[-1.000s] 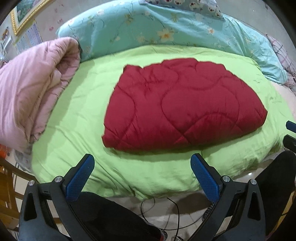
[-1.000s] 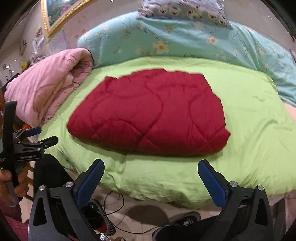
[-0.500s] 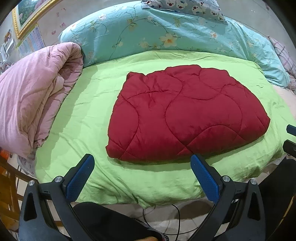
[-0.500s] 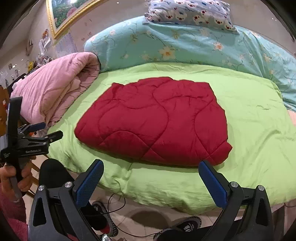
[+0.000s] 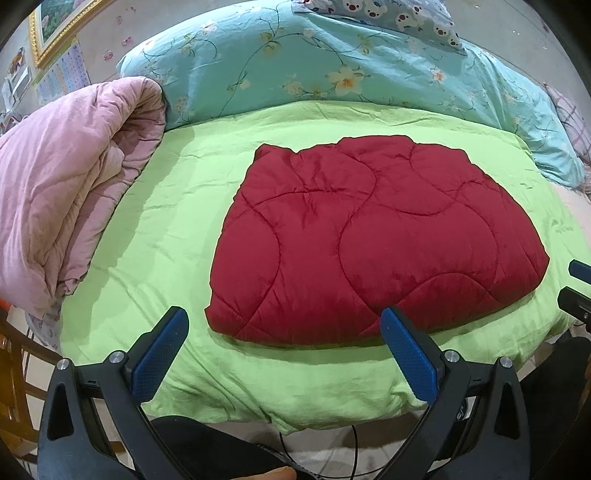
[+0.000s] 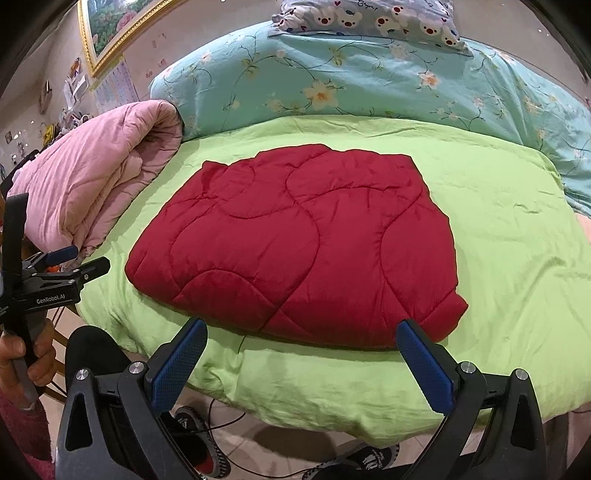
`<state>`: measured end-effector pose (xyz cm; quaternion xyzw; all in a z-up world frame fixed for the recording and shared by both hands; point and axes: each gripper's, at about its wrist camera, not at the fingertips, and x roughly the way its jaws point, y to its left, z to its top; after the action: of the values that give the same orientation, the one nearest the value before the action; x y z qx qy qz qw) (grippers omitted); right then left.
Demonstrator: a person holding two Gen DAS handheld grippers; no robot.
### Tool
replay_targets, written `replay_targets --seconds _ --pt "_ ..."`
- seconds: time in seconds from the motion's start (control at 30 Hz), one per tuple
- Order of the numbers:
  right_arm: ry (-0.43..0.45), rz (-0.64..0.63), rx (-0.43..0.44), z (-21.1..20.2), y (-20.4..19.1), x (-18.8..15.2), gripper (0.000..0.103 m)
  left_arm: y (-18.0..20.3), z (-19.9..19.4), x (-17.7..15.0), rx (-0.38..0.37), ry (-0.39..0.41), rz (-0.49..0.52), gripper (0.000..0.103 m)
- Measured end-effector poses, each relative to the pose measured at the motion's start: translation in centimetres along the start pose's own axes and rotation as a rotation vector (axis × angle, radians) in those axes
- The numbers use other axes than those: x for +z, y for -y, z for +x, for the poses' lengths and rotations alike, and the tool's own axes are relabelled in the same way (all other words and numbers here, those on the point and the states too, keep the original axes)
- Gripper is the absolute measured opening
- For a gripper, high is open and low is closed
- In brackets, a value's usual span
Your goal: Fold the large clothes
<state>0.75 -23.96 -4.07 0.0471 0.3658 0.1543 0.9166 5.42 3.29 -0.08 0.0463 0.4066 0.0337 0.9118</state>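
- The folded, quilted dark-red padded garment (image 5: 373, 243) is lying on the lime-green bedspread (image 5: 177, 229), at 12 o'clock from both grippers, long axis running 9 to 3.
- The left gripper (image 5: 284, 345) and right gripper (image 6: 301, 356) are hovering wide open, gripping nothing, equally near its front edge.

wall: I see a gold-framed painting (image 6: 110, 29) hanging there
floor: pale tiles (image 6: 280, 446), black cable (image 6: 225, 417)
left side: wooden chair (image 5: 14, 369)

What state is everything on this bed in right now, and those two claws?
red quilted garment: folded, lying flat on the green sheet
pink quilt: rolled up at the bed's side
left claw: open, holding nothing
right claw: open, holding nothing
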Motion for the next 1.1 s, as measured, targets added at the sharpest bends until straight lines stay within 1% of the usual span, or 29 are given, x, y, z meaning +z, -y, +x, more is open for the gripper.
replay_targets --seconds 0.23,0.6,1.1 --pt "-0.015 0.002 -0.003 1.1 0.3 0.8 0.103 0.2 0.5 0.4 -0.022 0.005 0.007 0.103" --pt "-0.019 0.001 -0.002 2.1 0.7 2.1 0.103 0.5 1.4 1.3 -0.028 0.006 0.012 0.103" --pt "-0.038 0.019 0.000 3.4 1.3 2.4 0.103 1.9 2.7 2.0 -0.053 -0.006 0.026 0.103"
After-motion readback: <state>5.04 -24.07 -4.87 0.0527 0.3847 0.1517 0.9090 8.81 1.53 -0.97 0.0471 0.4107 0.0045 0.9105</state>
